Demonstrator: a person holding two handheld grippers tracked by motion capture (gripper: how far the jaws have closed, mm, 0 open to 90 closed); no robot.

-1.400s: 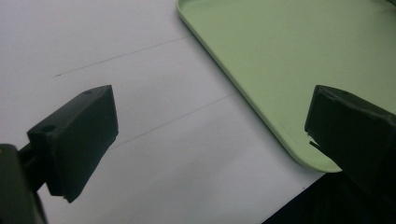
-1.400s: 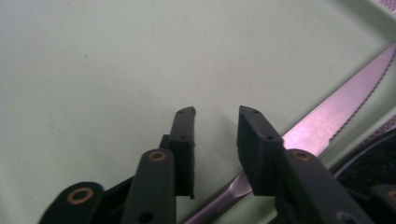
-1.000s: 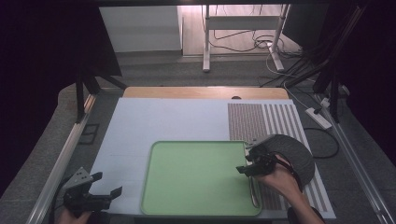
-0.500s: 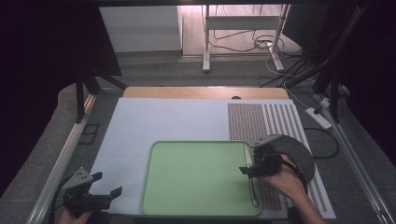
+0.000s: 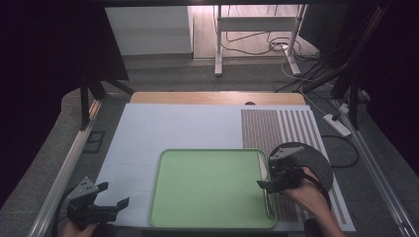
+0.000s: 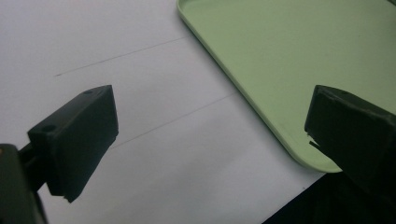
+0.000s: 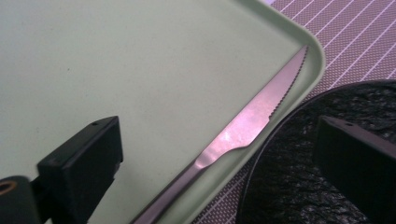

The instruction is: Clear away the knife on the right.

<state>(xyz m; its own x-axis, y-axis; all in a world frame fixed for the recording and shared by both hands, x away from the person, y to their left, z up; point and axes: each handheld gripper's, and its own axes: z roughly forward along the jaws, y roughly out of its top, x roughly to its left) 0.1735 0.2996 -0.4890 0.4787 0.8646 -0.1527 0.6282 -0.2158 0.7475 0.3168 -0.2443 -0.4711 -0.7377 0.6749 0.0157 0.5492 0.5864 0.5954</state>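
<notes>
Steel caught the light: the knife lay along the green tray's right edge, blade against the rim. The right gripper had just been opening, jaws wide with nothing between them; the left gripper gaped empty too. A careless nudge could have tipped the knife over the rim onto the black plate.

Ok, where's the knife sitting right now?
The knife lies inside the green tray along its right rim, in the high view just left of the dark round plate, below the open right tool.
</notes>
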